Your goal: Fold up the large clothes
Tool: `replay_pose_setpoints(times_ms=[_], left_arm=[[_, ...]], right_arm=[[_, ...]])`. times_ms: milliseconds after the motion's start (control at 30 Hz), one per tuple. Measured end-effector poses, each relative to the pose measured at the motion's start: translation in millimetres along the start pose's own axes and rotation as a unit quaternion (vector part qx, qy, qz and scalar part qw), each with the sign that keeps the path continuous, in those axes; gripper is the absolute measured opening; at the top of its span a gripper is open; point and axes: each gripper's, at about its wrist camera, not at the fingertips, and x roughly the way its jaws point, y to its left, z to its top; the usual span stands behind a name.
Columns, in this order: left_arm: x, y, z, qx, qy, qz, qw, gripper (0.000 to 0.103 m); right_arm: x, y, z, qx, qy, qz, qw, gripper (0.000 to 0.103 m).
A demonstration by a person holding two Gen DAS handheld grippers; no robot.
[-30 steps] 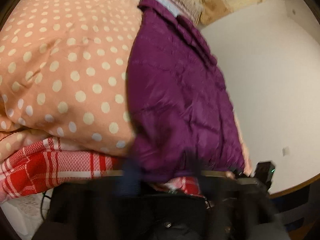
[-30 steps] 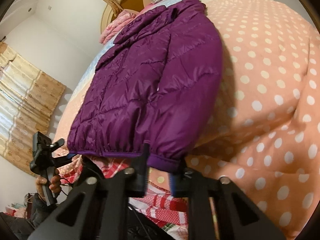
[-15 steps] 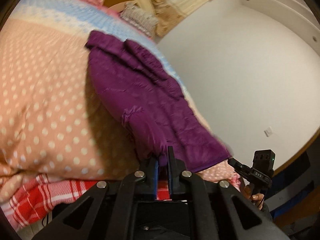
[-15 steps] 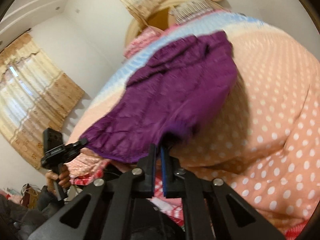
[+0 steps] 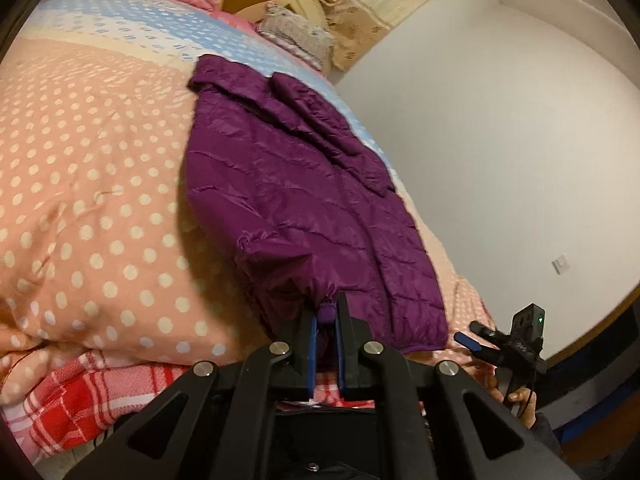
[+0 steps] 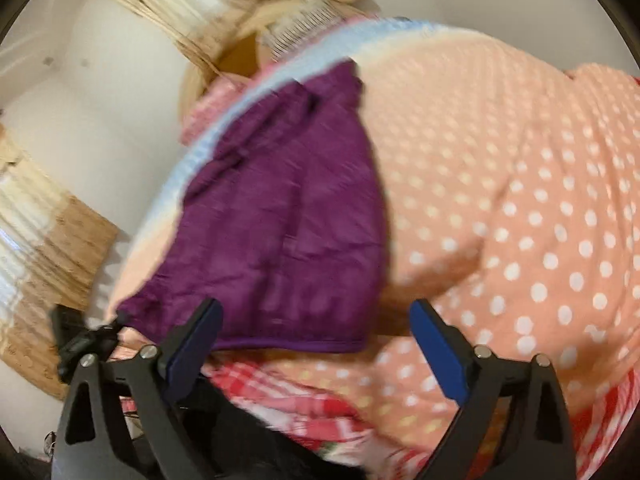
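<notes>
A purple quilted jacket (image 5: 304,184) lies on a peach polka-dot quilt (image 5: 88,168) on the bed, collar at the far end. My left gripper (image 5: 326,320) is shut on the jacket's sleeve cuff at the near hem and holds it lifted a little. In the right wrist view the jacket (image 6: 288,232) is blurred; my right gripper (image 6: 316,328) is open wide and empty just in front of the near hem, not touching it. The right gripper also shows in the left wrist view (image 5: 480,342), beyond the jacket's right corner.
A red-and-white checked blanket (image 5: 68,396) hangs at the bed's near edge under the quilt. Pillows (image 5: 296,36) and a wooden headboard lie at the far end. A white wall (image 5: 500,140) and curtains (image 6: 44,240) flank the bed.
My right gripper has let go of the jacket hem and opened wide, and its view has swung. My left gripper stays shut on the sleeve cuff and has drawn it toward me.
</notes>
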Motion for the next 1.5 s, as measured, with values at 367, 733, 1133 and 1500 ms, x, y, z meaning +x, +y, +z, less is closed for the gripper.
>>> replay_pose_setpoints(times_ms=[367, 733, 1133, 1500], left_arm=[[24, 14, 0, -0.025, 0.073, 0.055, 0.9955, 0.007], [-14, -7, 4, 0.025, -0.009, -0.099, 0.9948, 0.006], [-9, -21, 17, 0.079, -0.012, -0.038, 0.9961, 0.007], [-36, 3, 39, 0.066, 0.008, 0.004, 0.9978, 0.009]], right_arm=[[58, 11, -5, -0.053, 0.075, -0.007, 0.996, 0.014], [-14, 61, -4, -0.085, 0.020, 0.096, 0.991, 0.009], [-46, 38, 5, -0.042, -0.035, 0.026, 0.998, 0.102], [53, 14, 5, -0.057, 0.068, 0.004, 0.996, 0.088]])
